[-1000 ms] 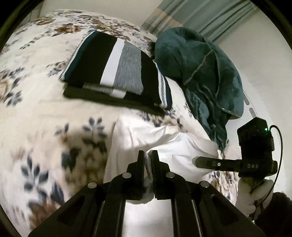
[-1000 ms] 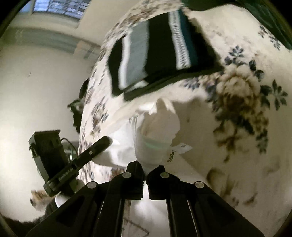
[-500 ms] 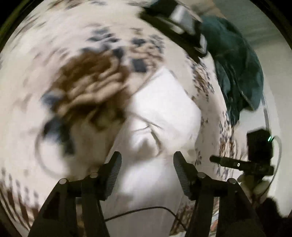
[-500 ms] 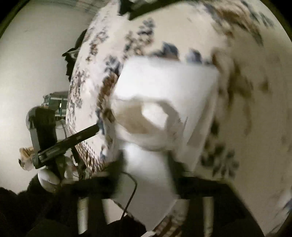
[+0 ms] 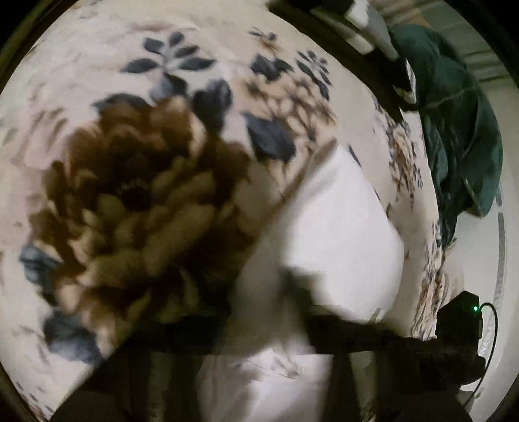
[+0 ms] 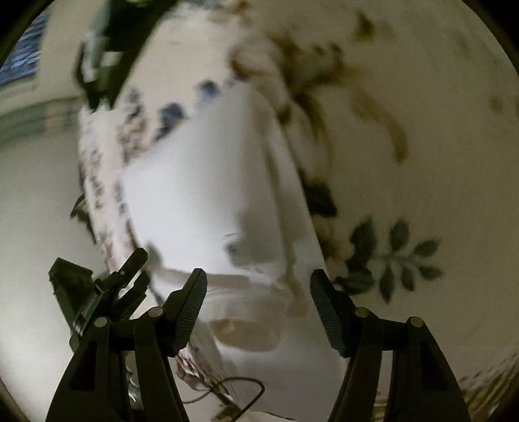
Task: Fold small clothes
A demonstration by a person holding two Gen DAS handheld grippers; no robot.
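Observation:
A folded white garment [image 5: 337, 233] lies flat on the floral bedspread [image 5: 136, 181]; it also shows in the right wrist view [image 6: 207, 194]. My right gripper [image 6: 258, 292] is open, its fingers [image 6: 194, 298] apart over the near end of the garment, holding nothing. My left gripper is a dark motion-blurred mass along the bottom of the left wrist view, so its jaws are not readable there. In the right wrist view the left gripper [image 6: 129, 276] shows at the lower left, beside the bed's edge.
A folded dark striped garment [image 5: 356, 22] lies at the far end of the bed, also blurred in the right wrist view [image 6: 110, 48]. A teal blanket heap [image 5: 454, 123] sits beyond it. A cable [image 6: 233, 389] hangs below the bed's edge.
Both grippers were shut on the white garment a second ago, then opened and let it drop flat on the bed. Both cameras have swung and now move fast.

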